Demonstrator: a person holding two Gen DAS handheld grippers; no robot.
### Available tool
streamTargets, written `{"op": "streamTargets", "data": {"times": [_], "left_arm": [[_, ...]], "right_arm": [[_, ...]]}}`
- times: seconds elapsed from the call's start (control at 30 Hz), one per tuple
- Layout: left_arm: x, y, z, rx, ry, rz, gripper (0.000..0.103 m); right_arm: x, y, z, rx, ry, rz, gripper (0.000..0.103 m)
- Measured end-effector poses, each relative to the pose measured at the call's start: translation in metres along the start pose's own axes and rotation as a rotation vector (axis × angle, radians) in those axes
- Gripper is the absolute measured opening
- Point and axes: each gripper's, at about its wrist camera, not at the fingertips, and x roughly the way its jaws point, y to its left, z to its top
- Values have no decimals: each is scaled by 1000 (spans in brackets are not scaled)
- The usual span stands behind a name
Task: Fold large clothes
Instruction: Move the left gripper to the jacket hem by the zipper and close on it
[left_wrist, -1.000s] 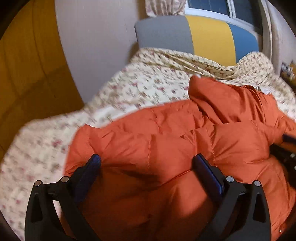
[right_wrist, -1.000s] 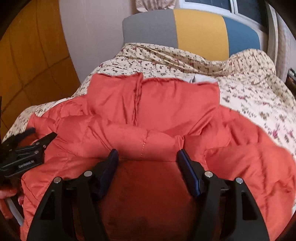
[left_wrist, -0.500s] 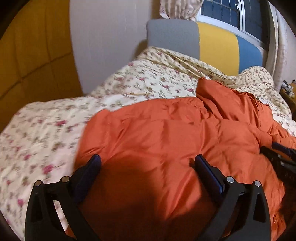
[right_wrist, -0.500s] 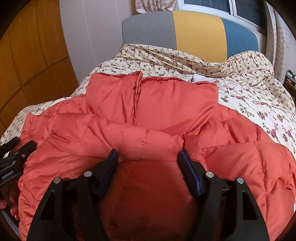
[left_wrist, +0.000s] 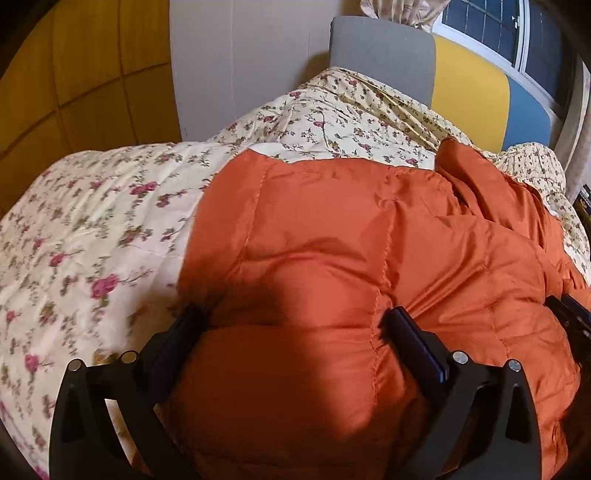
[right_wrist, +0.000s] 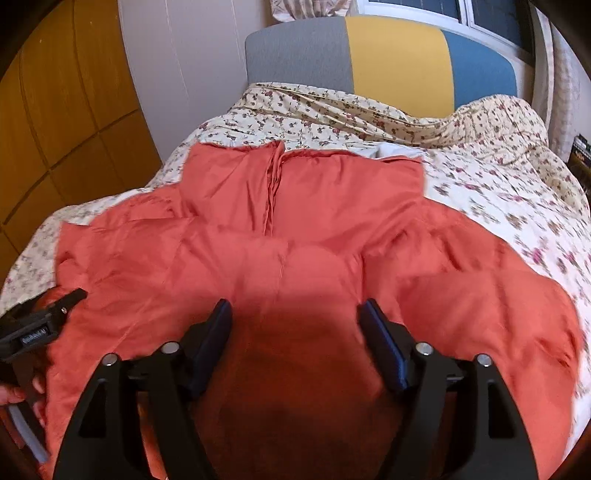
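An orange puffer jacket (left_wrist: 351, 258) lies spread on a floral bedspread (left_wrist: 92, 229). In the right wrist view the jacket (right_wrist: 314, 229) shows its collar at the far side. My left gripper (left_wrist: 295, 321) is open, its fingers pressed down on the jacket's left part near its edge. My right gripper (right_wrist: 295, 314) is open over the jacket's middle below the collar. The left gripper also shows at the left edge of the right wrist view (right_wrist: 40, 325). The right gripper's tip shows at the right edge of the left wrist view (left_wrist: 570, 314).
A headboard (right_wrist: 388, 62) in grey, yellow and blue stands at the far end of the bed. A wooden wall panel (right_wrist: 55, 110) is at the left. A window (left_wrist: 491, 26) is above the headboard. The bedspread (right_wrist: 498, 177) lies bare to the right of the jacket.
The jacket's folded-over left part has been laid out flat toward the left. The left gripper moved left and down onto it. The right gripper stayed over the middle.
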Motion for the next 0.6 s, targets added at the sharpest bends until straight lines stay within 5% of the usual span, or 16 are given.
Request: {"op": "streamTargets", "data": {"times": [0.37, 0.6], "left_arm": [[-99, 41, -72, -46, 27, -172, 100], [-149, 75, -130, -21, 7, -80, 100]], "right_arm": [[-143, -69, -80, 206, 26, 100, 70], [-219, -123, -152, 296, 26, 50, 66]]}}
